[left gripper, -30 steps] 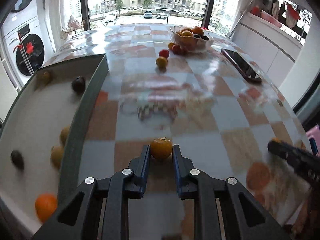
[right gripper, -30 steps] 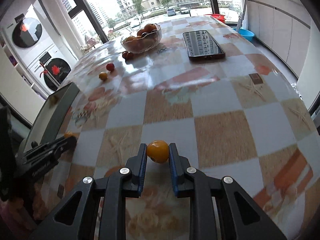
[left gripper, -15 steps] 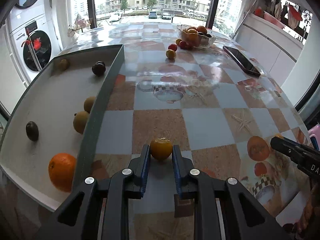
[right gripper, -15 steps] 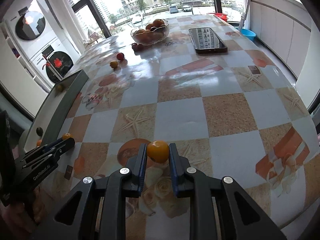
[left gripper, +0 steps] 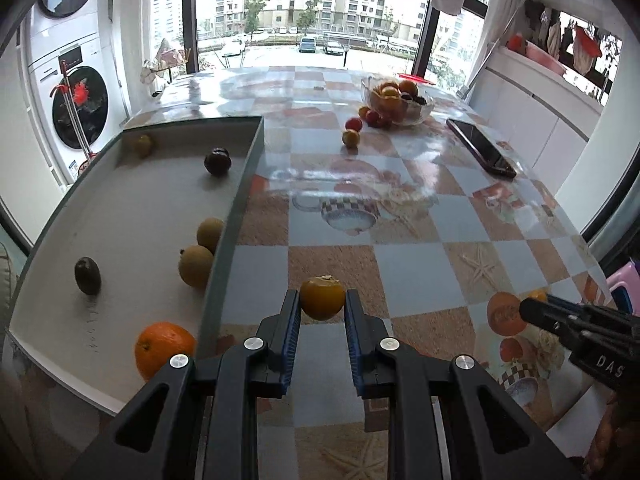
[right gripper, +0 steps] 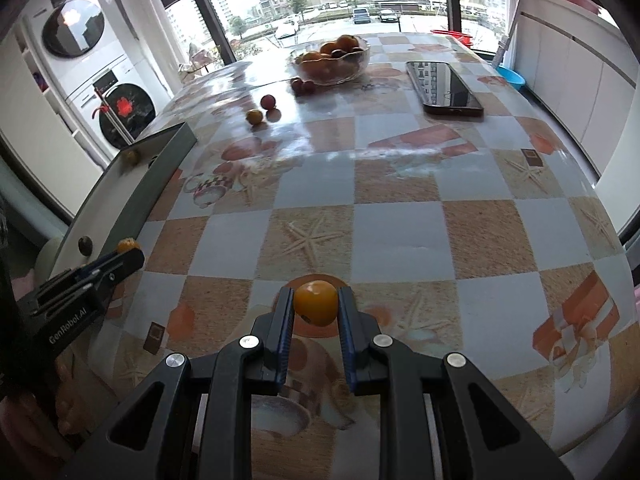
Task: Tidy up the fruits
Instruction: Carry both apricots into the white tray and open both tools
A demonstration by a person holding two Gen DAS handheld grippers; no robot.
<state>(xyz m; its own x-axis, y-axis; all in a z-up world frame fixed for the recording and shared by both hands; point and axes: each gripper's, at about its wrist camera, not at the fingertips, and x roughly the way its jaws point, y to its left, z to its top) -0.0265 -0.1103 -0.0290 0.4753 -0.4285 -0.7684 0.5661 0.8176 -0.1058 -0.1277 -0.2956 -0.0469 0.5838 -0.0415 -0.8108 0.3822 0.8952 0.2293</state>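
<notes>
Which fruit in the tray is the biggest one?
The orange in the near corner of the tray. It is bright orange and clearly larger than the two tan fruits and the dark ones behind it.

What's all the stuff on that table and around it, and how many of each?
Tray: one, grey rim, white inside, table's left edge.
Fruits in tray: six; orange, two tan, two dark, one yellowish far corner.
Glass bowl: one, clear, far end, piled with orange and dark fruit.
Loose fruits by bowl: about four, yellow and red.
Phone: one, black, right of the bowl.
Washing machines: two stacked, white, behind tray.
Left gripper: black, holding a small orange fruit.
Right gripper: black, holding another orange fruit.
</notes>
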